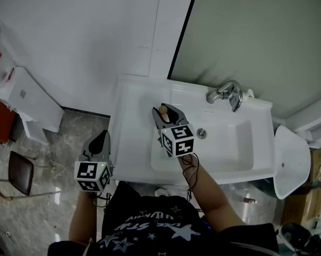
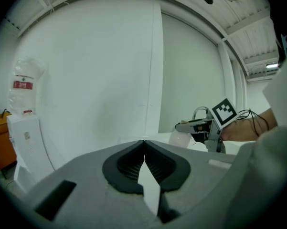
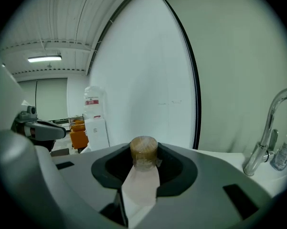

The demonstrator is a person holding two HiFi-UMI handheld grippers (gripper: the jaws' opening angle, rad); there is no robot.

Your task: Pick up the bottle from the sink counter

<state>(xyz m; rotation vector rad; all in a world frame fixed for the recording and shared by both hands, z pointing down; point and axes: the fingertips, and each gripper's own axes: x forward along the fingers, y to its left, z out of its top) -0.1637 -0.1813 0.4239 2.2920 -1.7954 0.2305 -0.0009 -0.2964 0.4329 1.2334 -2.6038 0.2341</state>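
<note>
The bottle (image 3: 142,178) is pale and translucent with a brown round cap (image 3: 143,151). It stands upright between the jaws of my right gripper (image 3: 144,163), which is shut on its body. In the head view this gripper (image 1: 168,117) is over the rear left part of the white sink counter (image 1: 129,97), with the cap (image 1: 163,110) showing between the jaws. My left gripper (image 1: 100,144) hangs left of the counter, over the floor, with its jaws shut on nothing (image 2: 143,146). From the left gripper view I see the right gripper (image 2: 204,127) and the bottle (image 2: 179,138) over the counter.
A chrome faucet (image 1: 226,93) stands at the back of the basin (image 1: 232,143), with a small spray bottle (image 3: 283,152) beside it. A white water dispenser (image 1: 29,101) and a chair (image 1: 18,175) stand on the floor to the left. A white bin (image 1: 291,161) is at the right.
</note>
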